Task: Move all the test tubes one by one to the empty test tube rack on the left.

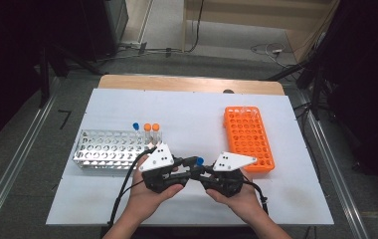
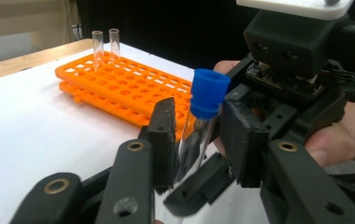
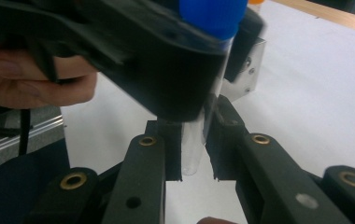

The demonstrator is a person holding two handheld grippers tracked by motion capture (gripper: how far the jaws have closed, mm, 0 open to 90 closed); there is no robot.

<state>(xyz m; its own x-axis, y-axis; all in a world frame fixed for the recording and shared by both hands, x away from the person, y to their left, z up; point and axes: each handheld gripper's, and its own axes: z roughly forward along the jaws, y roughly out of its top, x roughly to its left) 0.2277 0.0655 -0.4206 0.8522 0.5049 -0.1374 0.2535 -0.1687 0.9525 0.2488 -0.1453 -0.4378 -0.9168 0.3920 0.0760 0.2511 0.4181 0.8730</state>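
Both claws meet at six o'clock on the white bench point(image 1: 192, 107). Left claw point(image 2: 195, 135) is nearly shut, its jaws set either side of the clear tube point(image 2: 192, 144) just under the blue cap point(image 2: 208, 92); whether they press it cannot be told. Right claw point(image 3: 196, 149) is clamped on the same tube's lower end. At three o'clock lies the orange rack point(image 1: 248, 137); at nine o'clock the metal rack point(image 1: 105, 148).

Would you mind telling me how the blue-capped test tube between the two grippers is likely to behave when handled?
The blue-capped test tube looks clear, thin-walled and empty, so probably light, stiff and breakable if squeezed hard. Its smooth round wall may slip in the left gripper or right gripper. Laid on the table, it would likely roll.
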